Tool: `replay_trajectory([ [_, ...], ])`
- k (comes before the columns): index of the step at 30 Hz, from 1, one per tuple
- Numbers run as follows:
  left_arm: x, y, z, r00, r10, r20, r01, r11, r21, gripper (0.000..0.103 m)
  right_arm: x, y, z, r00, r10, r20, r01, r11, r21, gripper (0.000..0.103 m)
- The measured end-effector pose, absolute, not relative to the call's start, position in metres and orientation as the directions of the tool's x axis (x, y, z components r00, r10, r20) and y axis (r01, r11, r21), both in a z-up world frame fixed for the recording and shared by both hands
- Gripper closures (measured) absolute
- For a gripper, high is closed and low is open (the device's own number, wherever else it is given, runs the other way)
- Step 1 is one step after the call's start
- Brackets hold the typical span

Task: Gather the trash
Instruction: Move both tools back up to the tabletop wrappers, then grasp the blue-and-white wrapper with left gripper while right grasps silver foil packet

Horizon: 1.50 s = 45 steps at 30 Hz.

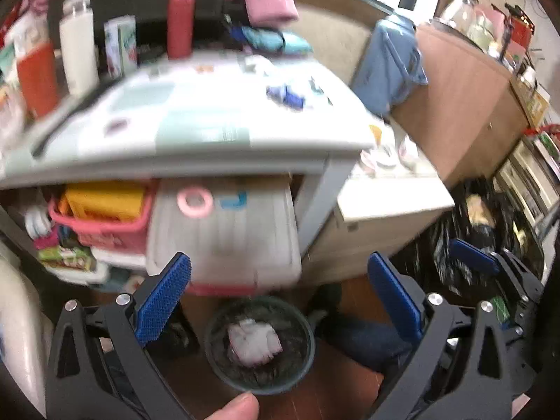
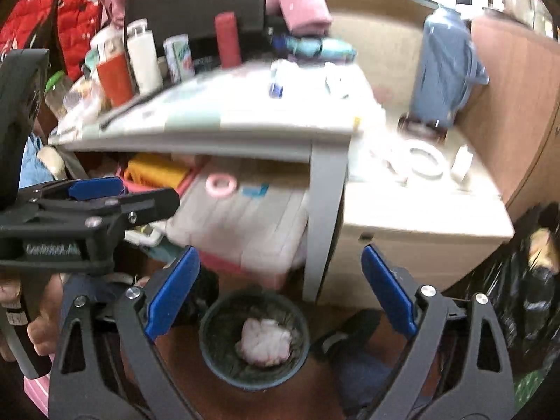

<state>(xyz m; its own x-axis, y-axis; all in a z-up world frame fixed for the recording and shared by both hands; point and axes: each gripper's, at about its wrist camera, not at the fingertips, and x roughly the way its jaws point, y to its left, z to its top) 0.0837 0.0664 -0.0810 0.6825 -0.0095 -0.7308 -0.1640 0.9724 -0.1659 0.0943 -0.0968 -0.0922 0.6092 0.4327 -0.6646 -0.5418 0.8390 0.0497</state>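
Pinkish-white crumpled wad inside the round dark bin, loosely bunched.

Both grippers hang above the floor with jaws wide and nothing between the pads: left gripper, right gripper.

Straight below, the round waste bin stands open-topped; a crumpled white wad lies inside it, rim unobstructed.

Just behind the bin, a white plastic storage box juts out from under the desk and blocks forward travel at low level. The desk leg stands right of it.

Right side: low white cabinet, then black bags.

Desktop front is bare; bottles crowd its back edge.
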Motion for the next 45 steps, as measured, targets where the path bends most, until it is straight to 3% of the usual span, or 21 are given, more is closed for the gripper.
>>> replay_trajectory([
  [12,0.149,0.065,-0.023,0.697,0.087,-0.712,-0.212,0.973,-0.089,0.005,0.167,-0.105,-0.037,0.664,0.427,-0.614,-0.512,0.858,0.043,0.010],
  [27,0.266,0.090,-0.053,0.643,0.113,-0.757,-0.310,0.943,-0.123,0.005,0.302,-0.080,-0.038,0.651,0.409,-0.640,-0.514,0.857,0.025,0.010],
  [38,0.325,0.110,-0.079,0.598,0.088,-0.797,-0.303,0.945,-0.123,0.006,0.370,-0.060,-0.064,0.591,0.427,-0.684,-0.515,0.853,0.087,0.012],
  [42,0.334,0.104,-0.095,0.584,0.067,-0.809,-0.240,0.966,-0.093,0.007,0.382,-0.059,-0.070,0.574,0.446,-0.686,-0.495,0.857,0.143,0.013],
  [45,0.328,0.097,-0.094,0.616,0.056,-0.786,-0.197,0.977,-0.085,0.022,0.381,-0.049,-0.072,0.573,0.441,-0.690,-0.509,0.852,0.122,0.013],
])
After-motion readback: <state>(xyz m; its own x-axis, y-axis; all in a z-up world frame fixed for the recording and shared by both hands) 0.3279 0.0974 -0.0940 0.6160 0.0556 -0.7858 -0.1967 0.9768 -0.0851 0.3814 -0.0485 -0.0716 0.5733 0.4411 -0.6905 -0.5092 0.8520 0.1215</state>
